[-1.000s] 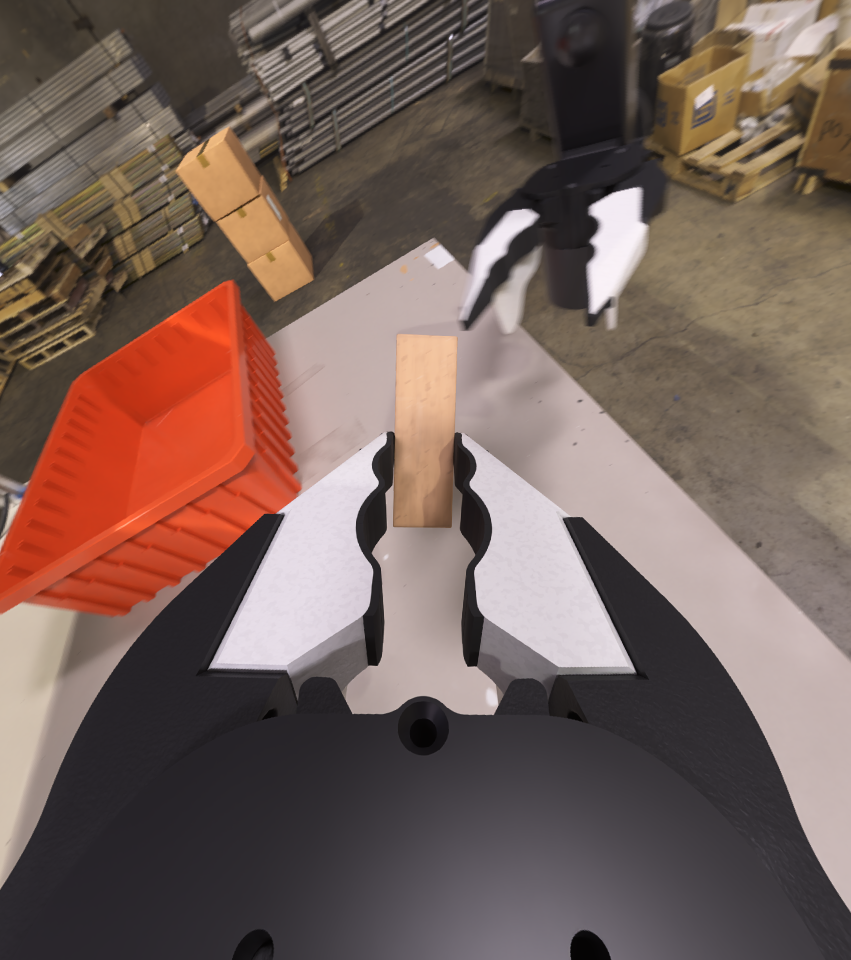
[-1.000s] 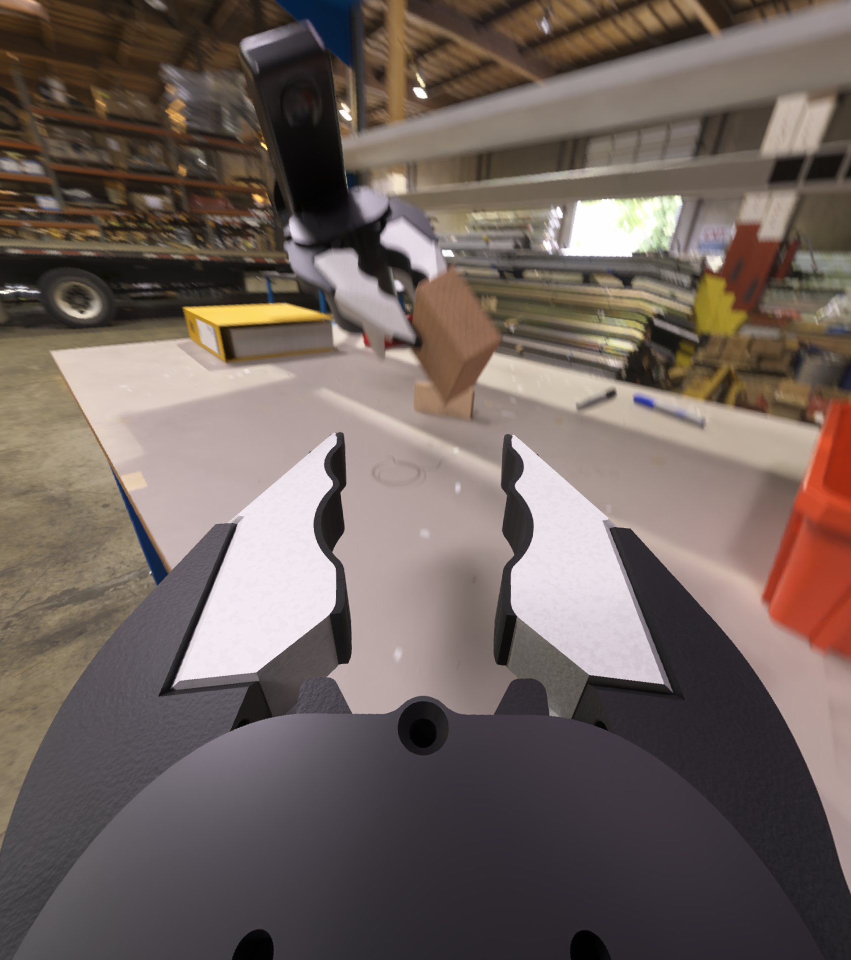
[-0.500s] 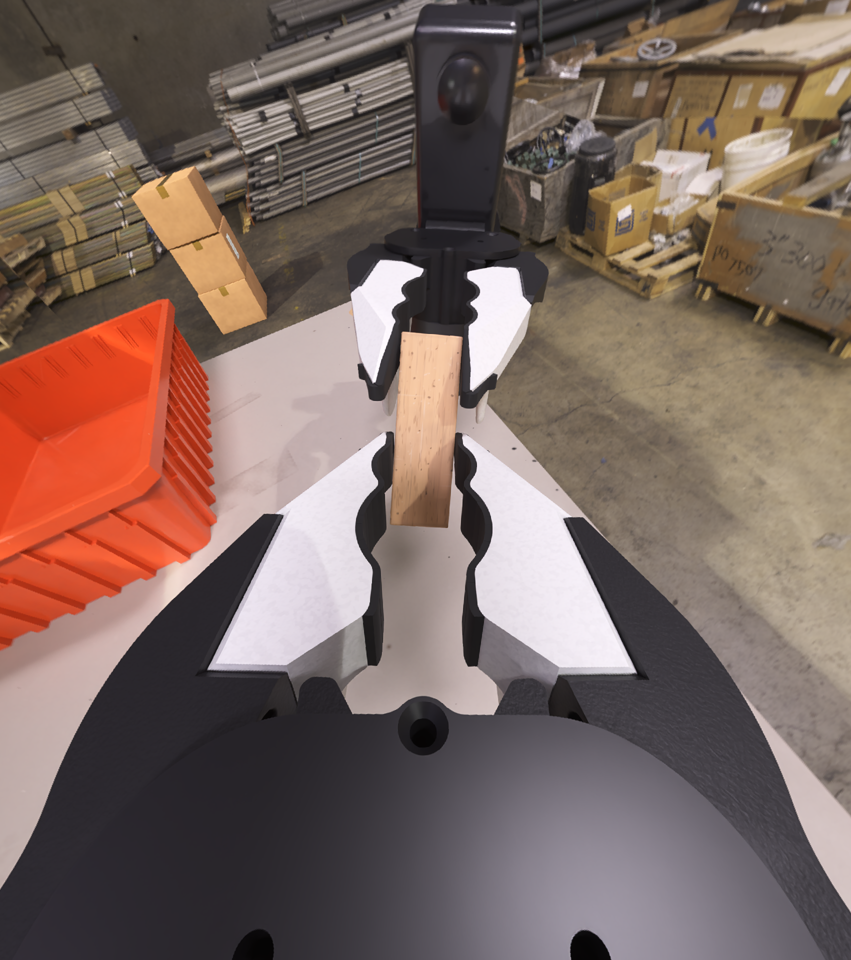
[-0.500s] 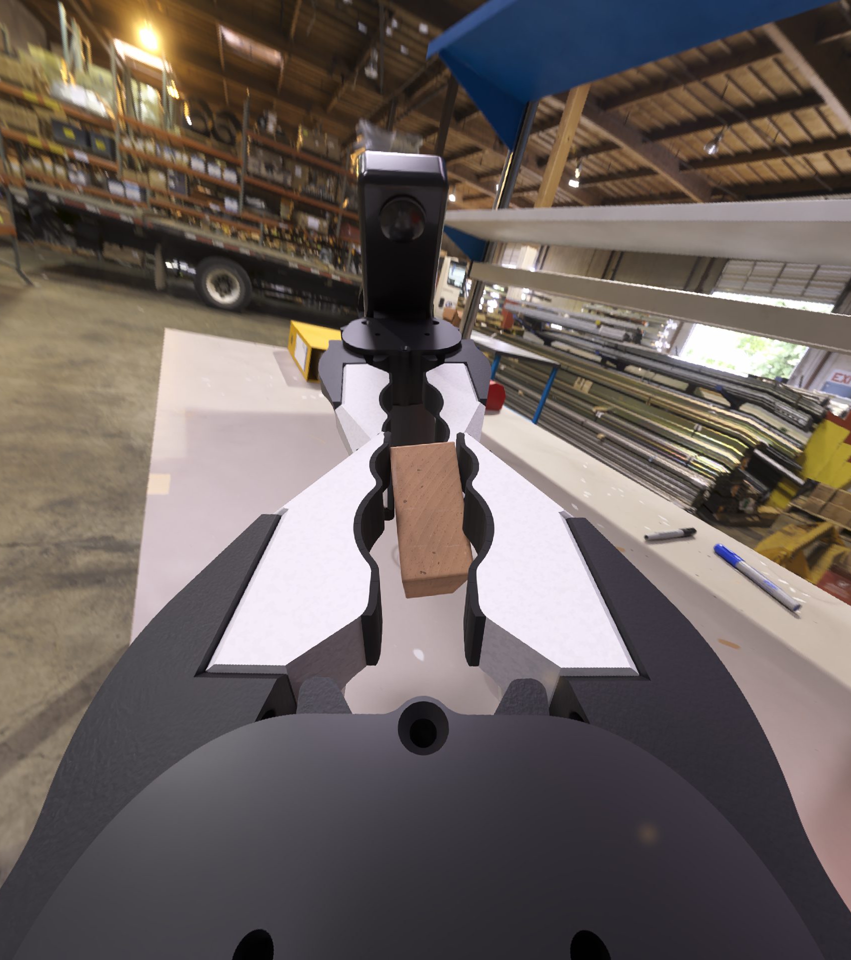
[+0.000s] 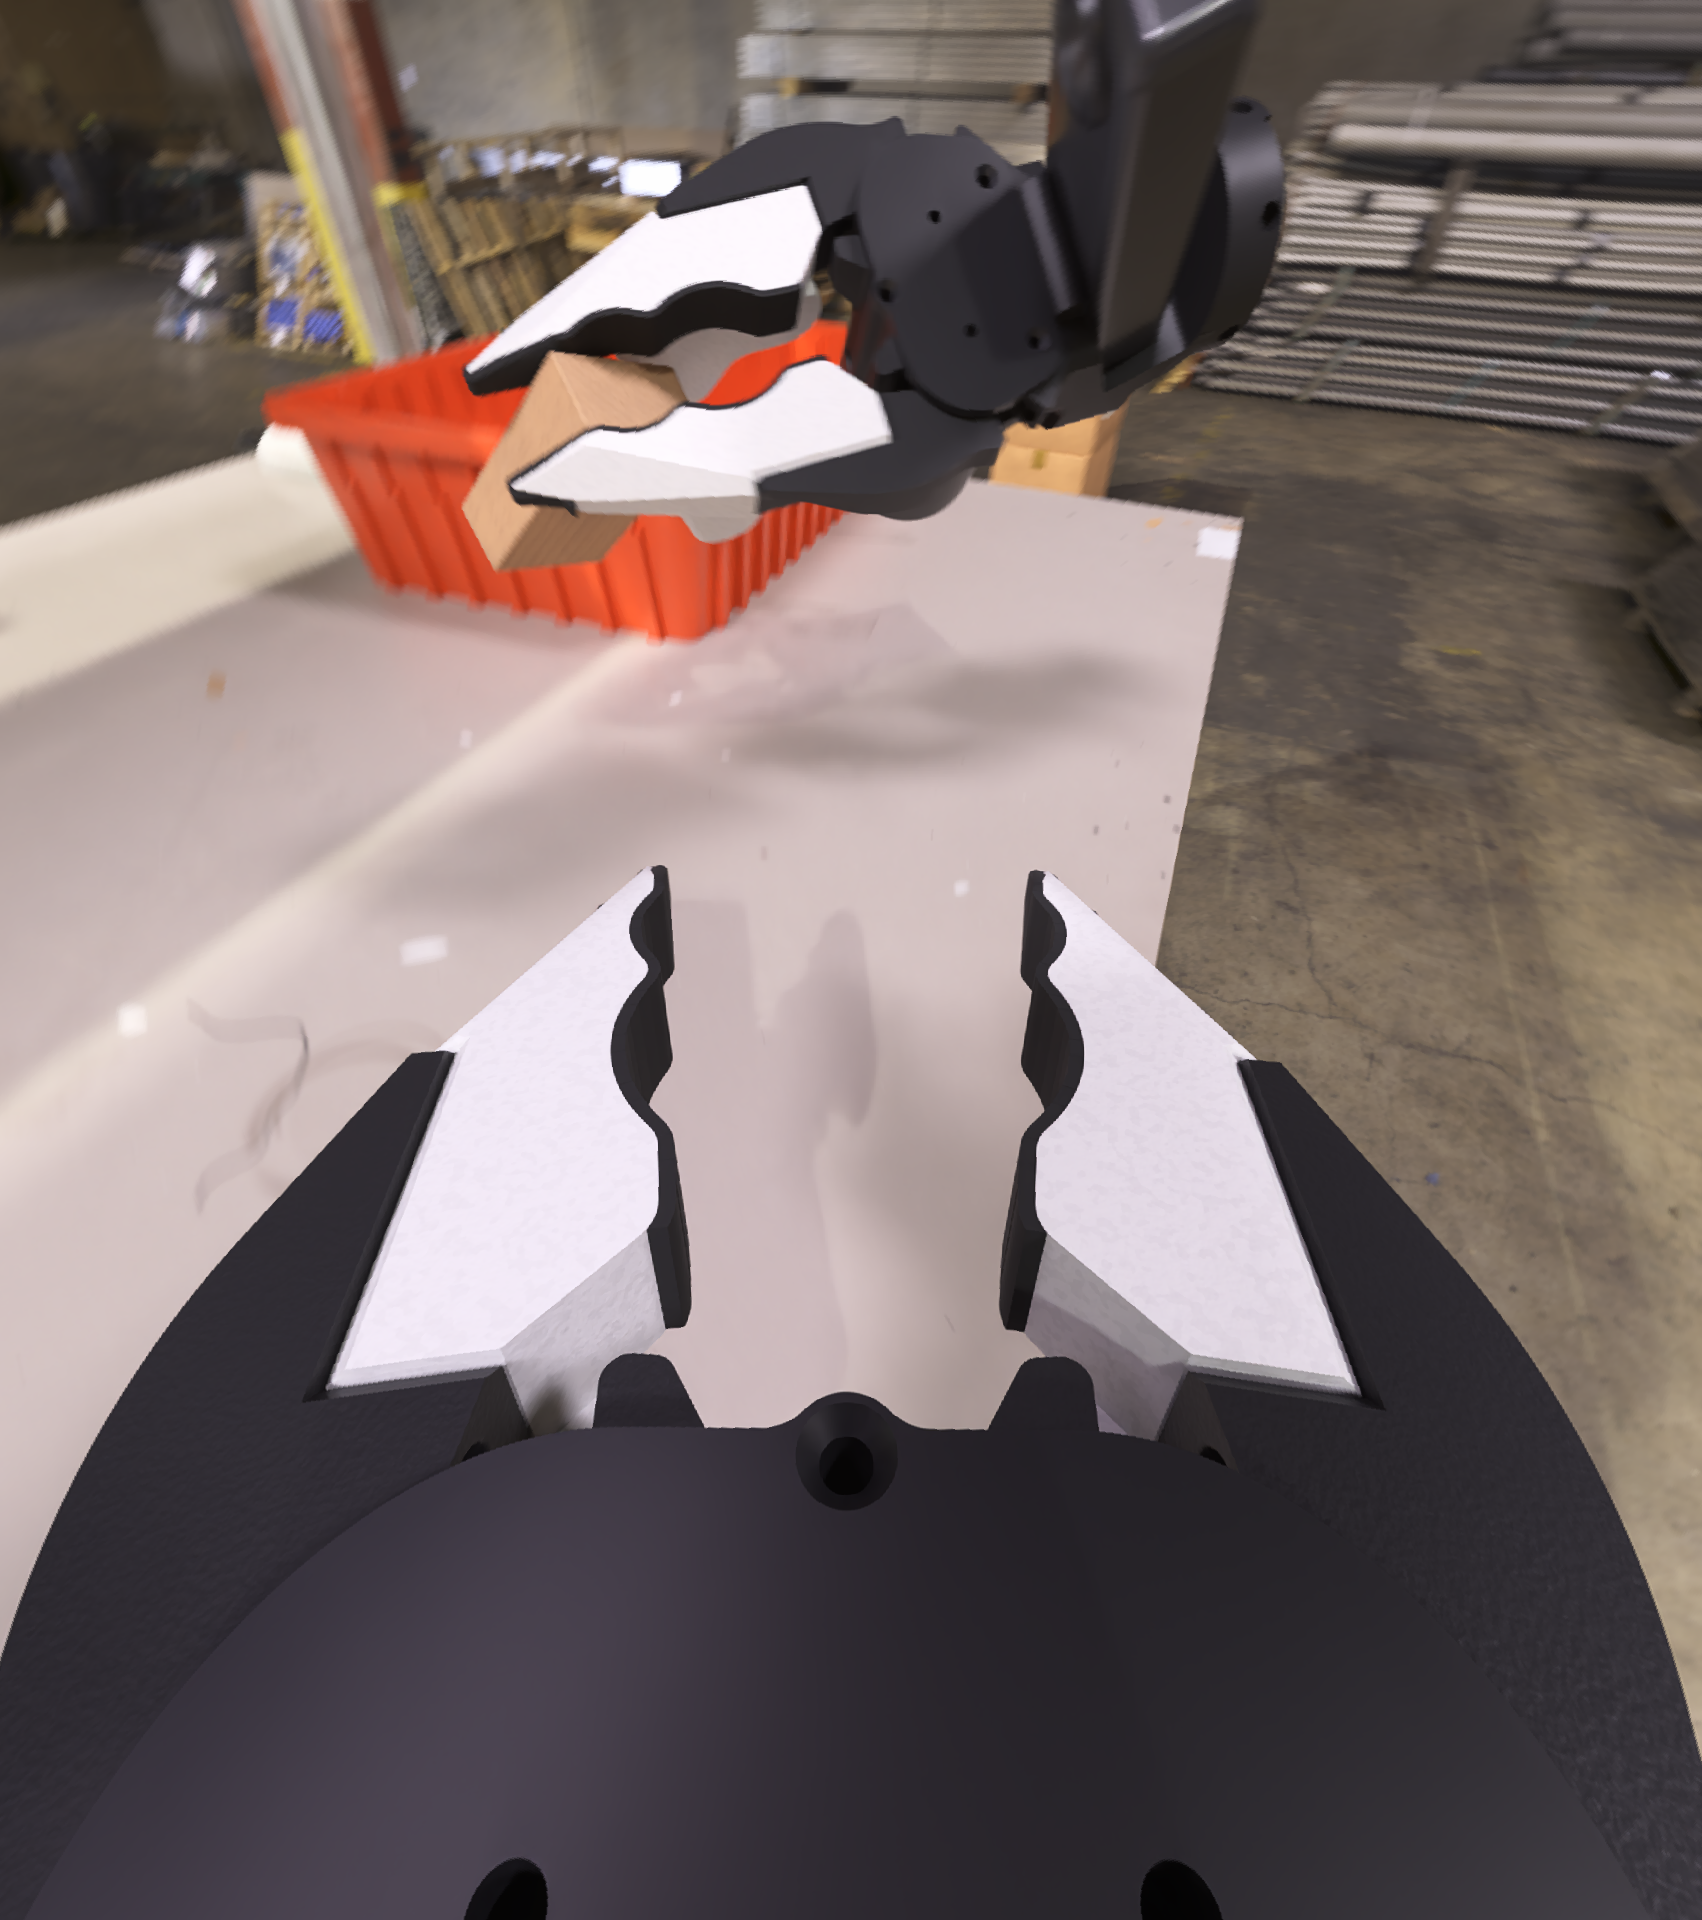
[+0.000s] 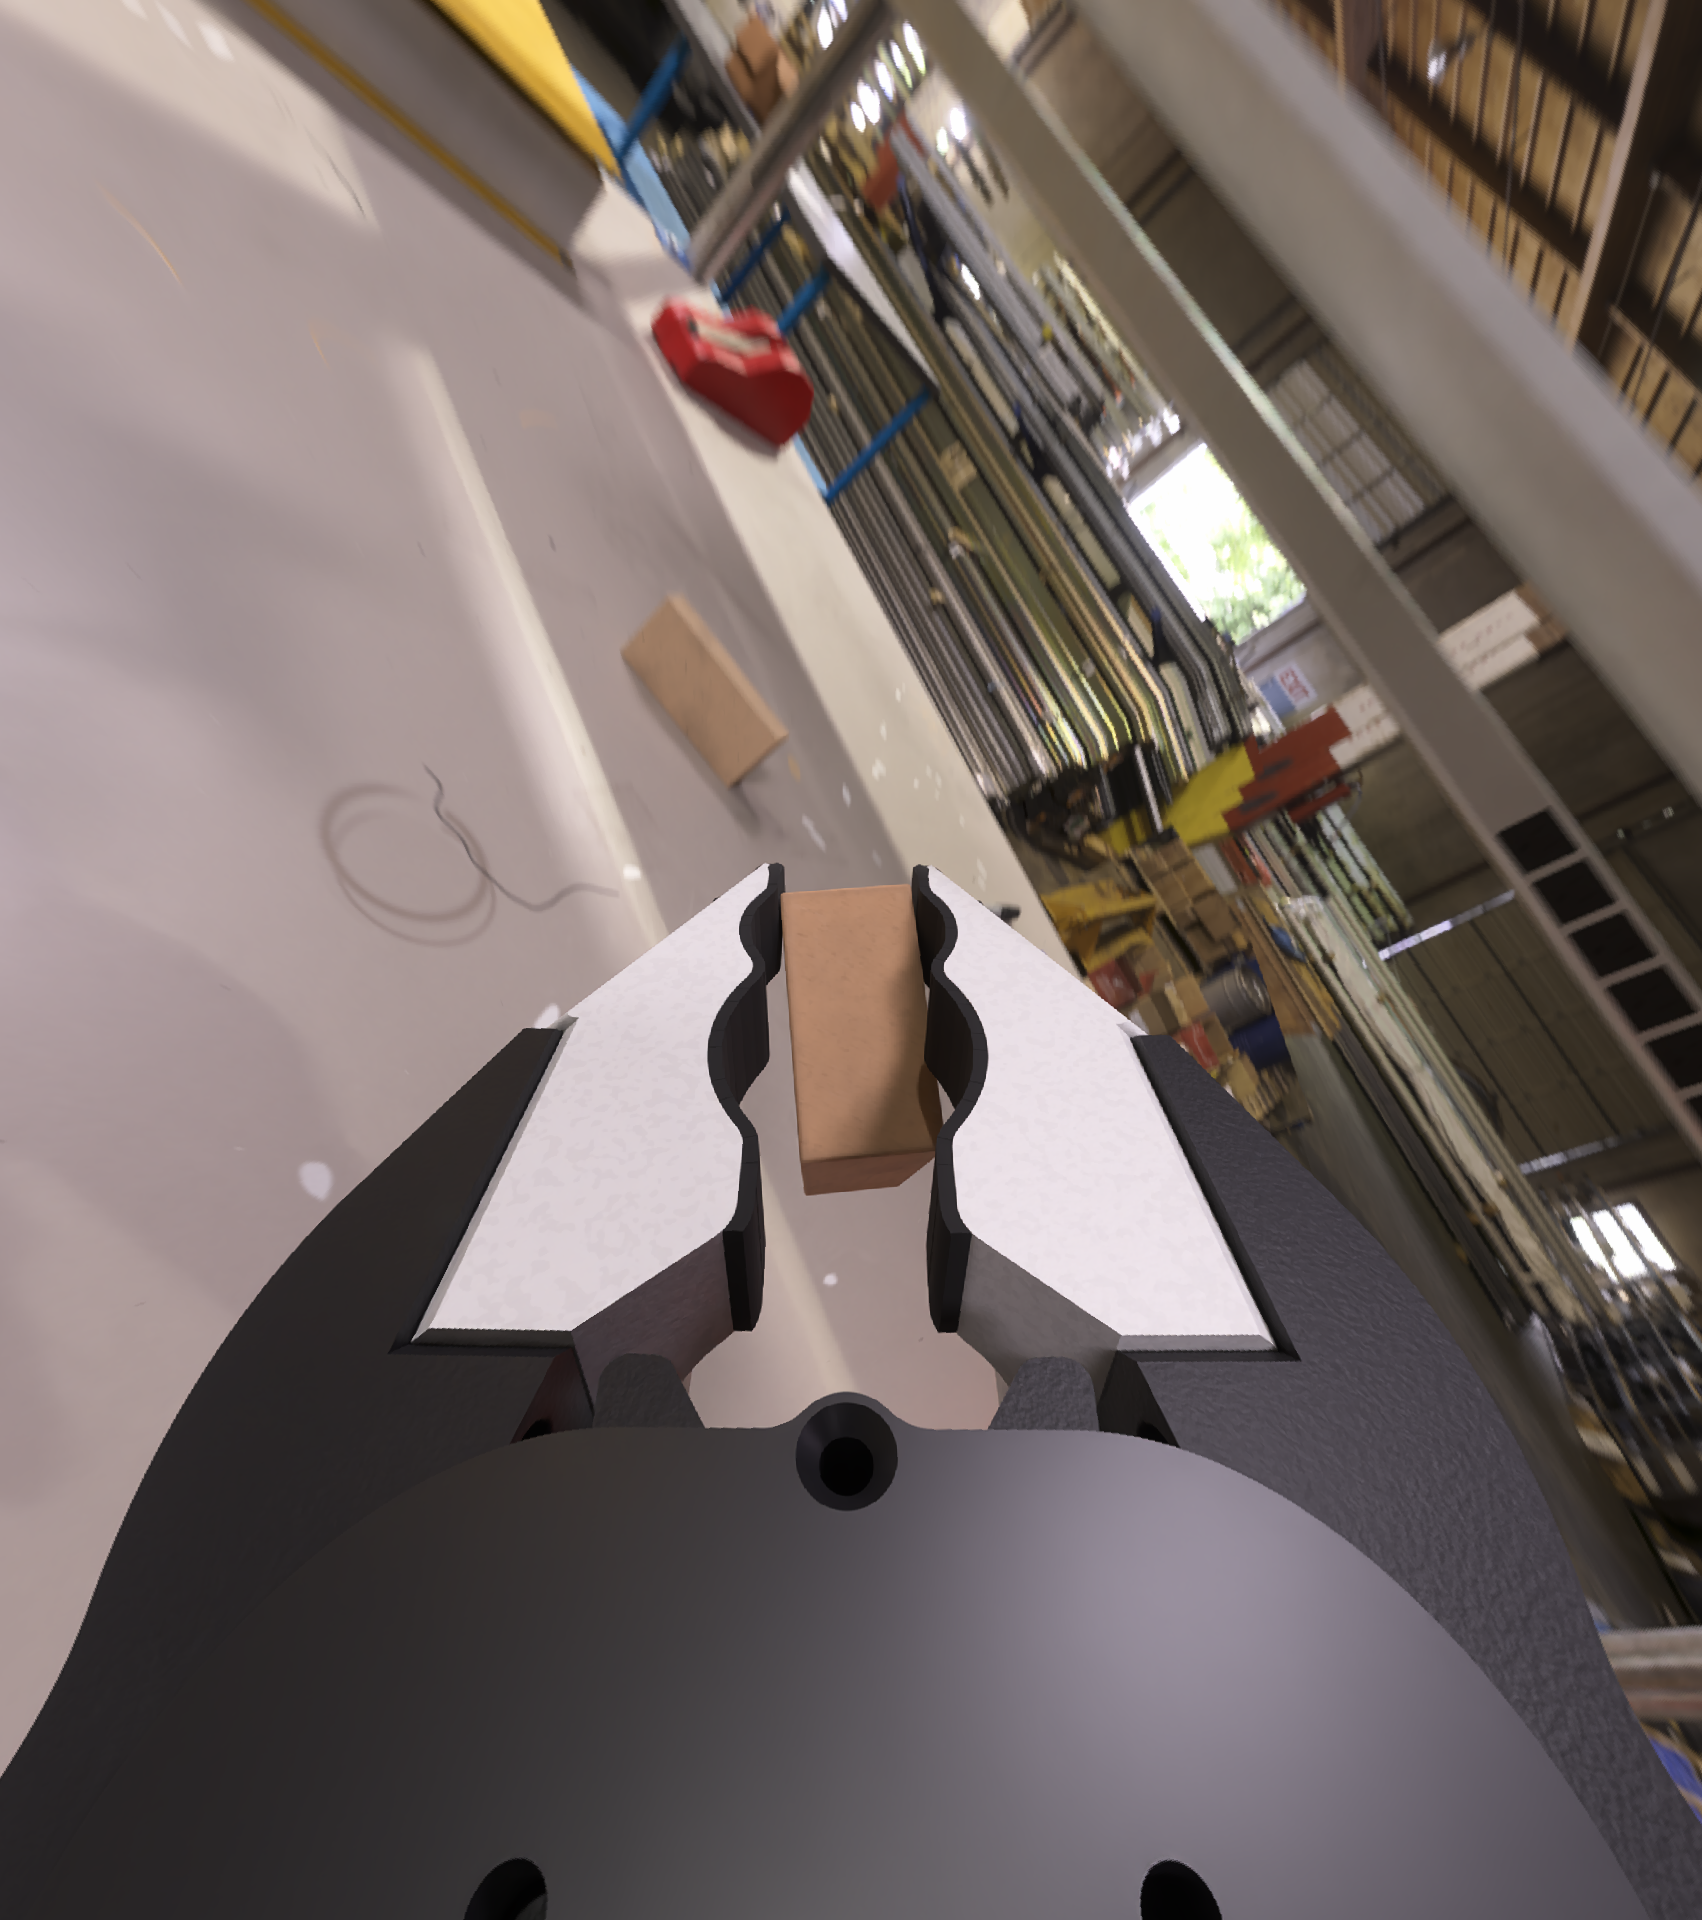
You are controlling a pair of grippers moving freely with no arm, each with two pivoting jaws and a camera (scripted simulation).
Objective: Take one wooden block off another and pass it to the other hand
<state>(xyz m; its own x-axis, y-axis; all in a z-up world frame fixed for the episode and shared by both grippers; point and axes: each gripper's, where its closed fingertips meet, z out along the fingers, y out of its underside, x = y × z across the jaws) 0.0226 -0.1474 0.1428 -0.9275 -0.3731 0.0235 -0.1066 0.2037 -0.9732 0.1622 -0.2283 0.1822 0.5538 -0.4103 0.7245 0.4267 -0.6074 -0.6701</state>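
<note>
My right gripper [image 6: 848,894] is shut on a wooden block [image 6: 857,1039], which sits lengthwise between its fingers above the pale table [image 6: 151,623]. In the left wrist view the right gripper [image 5: 504,436] hangs in the air ahead with the same block [image 5: 556,468] in its tips. My left gripper [image 5: 842,883] is open and empty, low over the table [image 5: 307,831] near its right edge. A second wooden block [image 6: 703,688] lies flat on the table, beyond the right gripper's tips.
An orange bin [image 5: 556,520] stands on the table behind the right gripper. A red object [image 6: 733,364] and a yellow box [image 6: 514,94] lie farther along the table. The table's edge [image 5: 1195,727] drops to concrete floor on the right.
The left gripper has opened and let go of the block, then drawn back. The right gripper holds the block alone and has tilted and swung away.
</note>
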